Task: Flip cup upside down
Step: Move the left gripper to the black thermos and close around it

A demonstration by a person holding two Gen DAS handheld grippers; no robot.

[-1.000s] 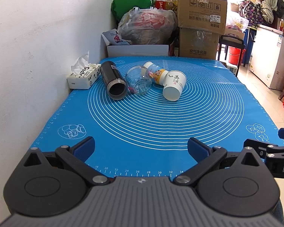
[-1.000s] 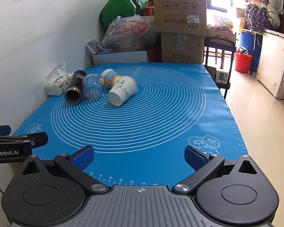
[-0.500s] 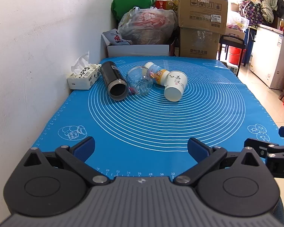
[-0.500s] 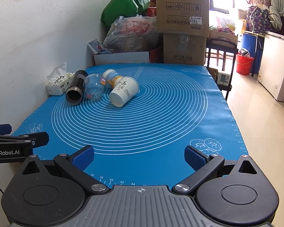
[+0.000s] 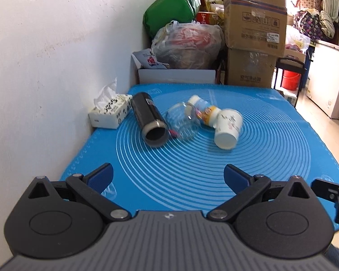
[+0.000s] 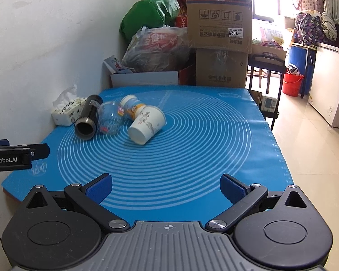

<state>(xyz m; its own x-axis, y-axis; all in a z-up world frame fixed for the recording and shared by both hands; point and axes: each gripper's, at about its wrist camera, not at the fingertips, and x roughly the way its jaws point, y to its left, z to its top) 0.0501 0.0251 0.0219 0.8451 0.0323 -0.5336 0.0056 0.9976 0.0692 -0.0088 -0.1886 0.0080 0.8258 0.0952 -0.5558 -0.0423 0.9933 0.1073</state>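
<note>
Four cups lie on their sides at the far left of the blue mat (image 5: 271, 158): a black steel tumbler (image 5: 150, 122), a clear glass cup (image 5: 183, 124), a white and yellow cup (image 5: 203, 109) and a white paper cup (image 5: 228, 128). The right wrist view shows the same tumbler (image 6: 87, 119), glass cup (image 6: 109, 119), yellow cup (image 6: 131, 107) and paper cup (image 6: 147, 124). My left gripper (image 5: 168, 178) is open and empty near the mat's front edge. My right gripper (image 6: 166, 188) is open and empty, to the right of the left one.
A tissue box (image 5: 110, 113) sits by the white wall on the left. Cardboard boxes (image 5: 253, 45), a white box (image 5: 176, 75) and filled bags (image 5: 187, 45) crowd the table's far end. A tiled floor and white freezer (image 6: 332, 90) lie to the right.
Both grippers have moved forward toward the cups, which look larger and lower in both views. Both stay open. The cups have not moved.
</note>
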